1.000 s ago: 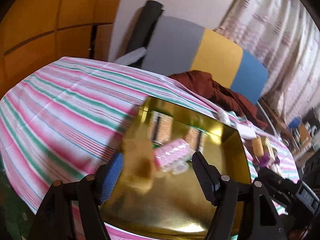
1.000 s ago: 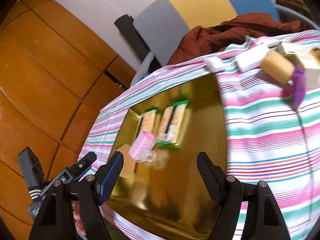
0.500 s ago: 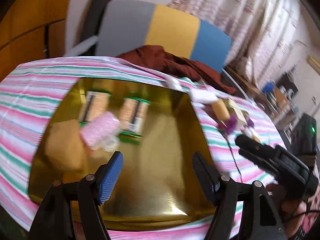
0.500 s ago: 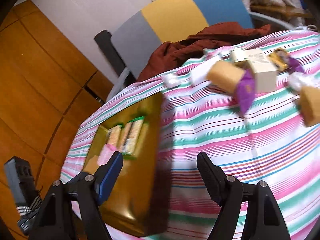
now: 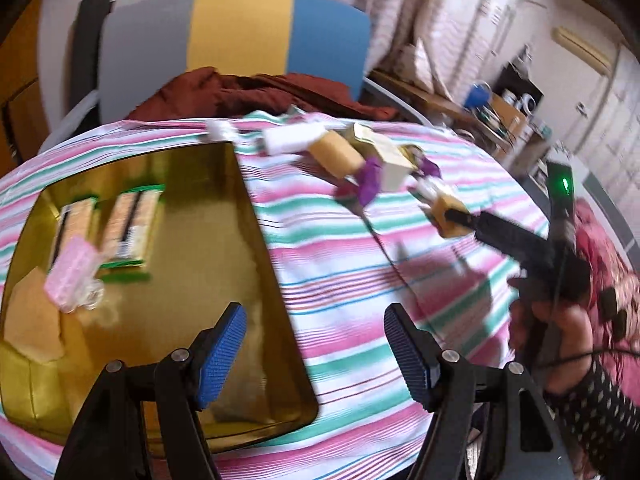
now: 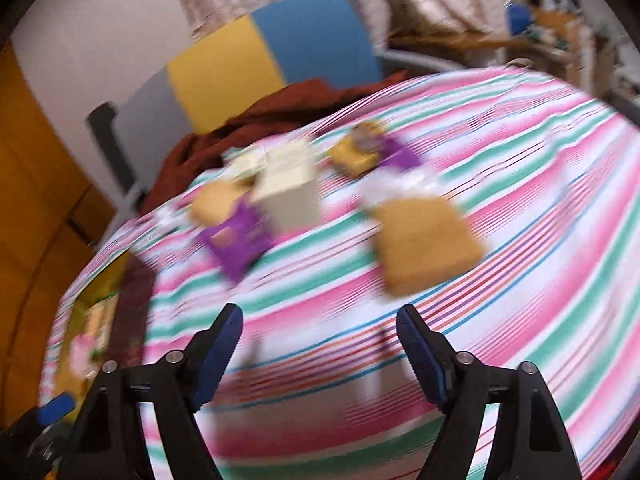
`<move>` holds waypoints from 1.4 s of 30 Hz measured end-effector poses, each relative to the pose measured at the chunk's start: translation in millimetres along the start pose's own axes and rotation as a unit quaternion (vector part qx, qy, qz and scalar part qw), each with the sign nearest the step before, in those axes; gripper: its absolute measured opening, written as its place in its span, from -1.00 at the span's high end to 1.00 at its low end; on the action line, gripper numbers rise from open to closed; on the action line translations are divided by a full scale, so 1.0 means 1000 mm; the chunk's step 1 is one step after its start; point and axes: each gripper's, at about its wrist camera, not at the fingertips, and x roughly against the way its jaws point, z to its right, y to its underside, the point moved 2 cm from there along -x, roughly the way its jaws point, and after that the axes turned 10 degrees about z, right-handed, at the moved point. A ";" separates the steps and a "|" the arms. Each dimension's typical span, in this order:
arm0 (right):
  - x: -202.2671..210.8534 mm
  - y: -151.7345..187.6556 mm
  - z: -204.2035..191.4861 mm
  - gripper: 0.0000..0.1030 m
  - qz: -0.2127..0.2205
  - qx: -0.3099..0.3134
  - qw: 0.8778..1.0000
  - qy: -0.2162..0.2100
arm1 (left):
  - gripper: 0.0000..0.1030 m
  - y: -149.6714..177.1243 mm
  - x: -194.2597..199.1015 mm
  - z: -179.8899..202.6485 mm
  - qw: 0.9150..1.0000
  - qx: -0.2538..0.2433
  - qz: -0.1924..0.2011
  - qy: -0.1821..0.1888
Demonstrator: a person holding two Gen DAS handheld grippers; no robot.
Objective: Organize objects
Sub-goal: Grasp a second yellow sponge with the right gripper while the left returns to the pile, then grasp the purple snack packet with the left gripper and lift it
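Both the left gripper (image 5: 314, 354) and right gripper (image 6: 320, 354) gape empty; a gold tray (image 5: 256, 240) lies left of the left gripper, a tan block (image 6: 426, 246) ahead of the right.

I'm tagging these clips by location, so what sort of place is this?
Probably a lived-in room at home: a table under a pink, green and white striped cloth, a chair with a grey, yellow and blue back draped with dark red fabric, and patterned curtains behind.

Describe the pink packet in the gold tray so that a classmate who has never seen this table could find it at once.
Start at the gold tray on the striped tablecloth. Two green-edged packs lie side by side in it; the pink packet overlaps the left pack's near end, beside a tan pad. It is the tray's only pink item.
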 end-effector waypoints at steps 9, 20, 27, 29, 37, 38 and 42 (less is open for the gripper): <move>-0.032 -0.032 0.048 -0.69 0.017 0.034 0.998 0.042 | -0.41 -0.007 -0.019 0.027 0.999 -0.028 -0.019 0.017; -0.053 -0.019 0.053 -0.35 0.007 0.038 0.998 0.043 | -0.41 -0.024 -0.050 0.041 0.998 -0.041 -0.038 0.020; -0.043 -0.011 0.046 -0.31 0.023 0.042 0.998 0.043 | -0.42 -0.049 -0.090 0.053 0.997 -0.072 -0.038 0.010; -0.040 -0.007 0.045 -0.31 0.029 0.039 0.998 0.043 | -0.42 -0.059 -0.106 0.057 0.995 -0.088 -0.037 -0.001; -0.039 -0.005 0.048 -0.33 0.036 0.034 0.998 0.044 | -0.43 -0.089 -0.166 0.072 0.994 -0.100 -0.035 -0.001; -0.040 -0.005 0.048 -0.33 0.037 0.034 0.998 0.044 | -0.43 -0.091 -0.173 0.073 0.995 -0.097 -0.036 -0.001; -0.040 -0.005 0.049 -0.33 0.041 0.030 0.998 0.040 | -0.43 -0.093 -0.199 0.064 0.997 -0.063 -0.044 -0.012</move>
